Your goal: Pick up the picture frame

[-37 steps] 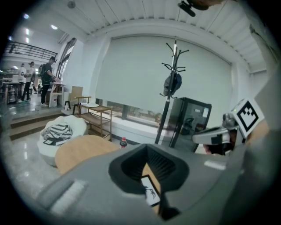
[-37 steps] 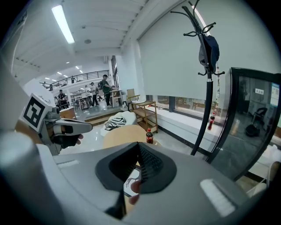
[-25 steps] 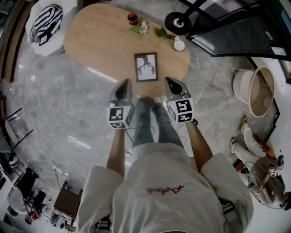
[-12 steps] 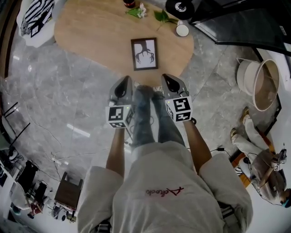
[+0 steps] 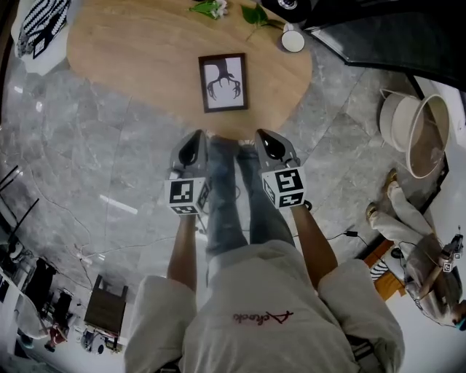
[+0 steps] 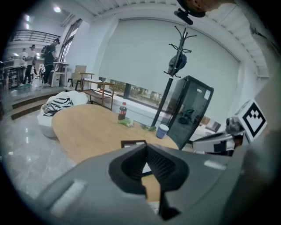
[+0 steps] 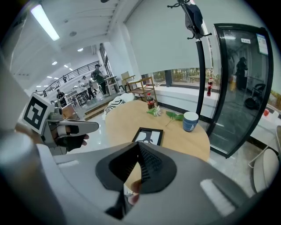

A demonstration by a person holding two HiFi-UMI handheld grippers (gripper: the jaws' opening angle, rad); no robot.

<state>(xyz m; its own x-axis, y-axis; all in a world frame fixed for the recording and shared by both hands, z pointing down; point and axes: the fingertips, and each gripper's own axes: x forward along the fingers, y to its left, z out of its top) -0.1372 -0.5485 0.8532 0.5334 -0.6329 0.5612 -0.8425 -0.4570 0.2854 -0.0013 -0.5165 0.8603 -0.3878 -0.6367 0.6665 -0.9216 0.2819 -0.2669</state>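
Observation:
The picture frame is dark-edged, holds a black antler-like print on white, and lies flat on the oval wooden table near its front edge. It also shows just past the jaws in both gripper views: picture frame, picture frame. My left gripper and right gripper hang side by side in front of the table's edge, short of the frame and above the person's legs. Both are shut with nothing between the jaws: left gripper, right gripper.
A blue cup and green leaves lie at the table's far right, a cola bottle further back. A striped cushion rests left of the table. A white tub, a dark glass cabinet and a crouching person are at the right.
Both grippers have sunk lower, side by side and still shut. In the head view the table and the frame have slid toward the top edge.

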